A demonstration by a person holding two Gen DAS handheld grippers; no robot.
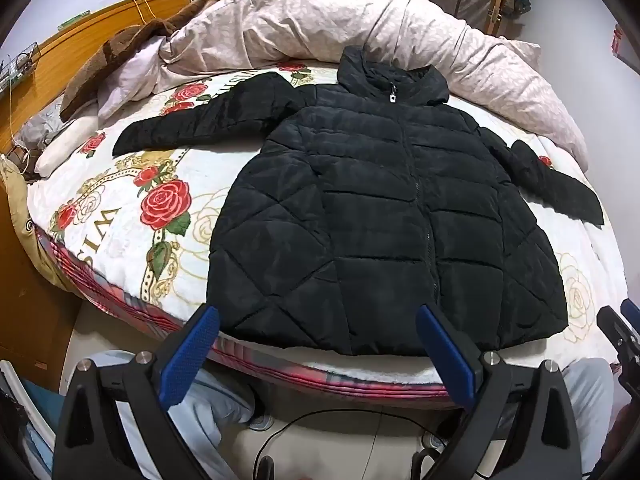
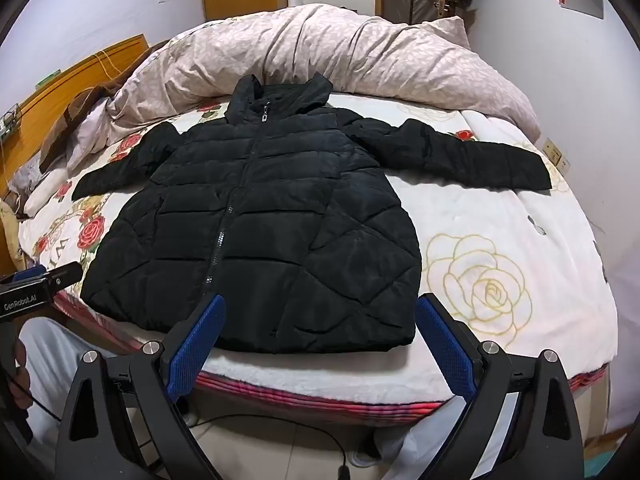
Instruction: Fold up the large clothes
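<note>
A black quilted hooded jacket (image 1: 372,216) (image 2: 256,220) lies flat and zipped on the bed, front up, hood toward the far side, both sleeves spread outward. Its hem runs along the near bed edge. My left gripper (image 1: 318,320) hangs open over the near edge just before the hem, nothing between its blue pads (image 1: 196,356). My right gripper (image 2: 320,308) is likewise open above the hem's right part, its blue pads (image 2: 444,348) apart and holding nothing. The left gripper (image 2: 36,284) shows at the left rim of the right wrist view.
The rose-patterned bedspread (image 1: 132,208) (image 2: 480,272) covers the bed. A bunched pale duvet (image 1: 360,28) (image 2: 340,52) lies behind the hood. A brown blanket (image 1: 120,52) and wooden headboard (image 1: 100,16) are at left. A person's pale trousers (image 1: 208,392) and a black cable (image 2: 280,424) are below the edge.
</note>
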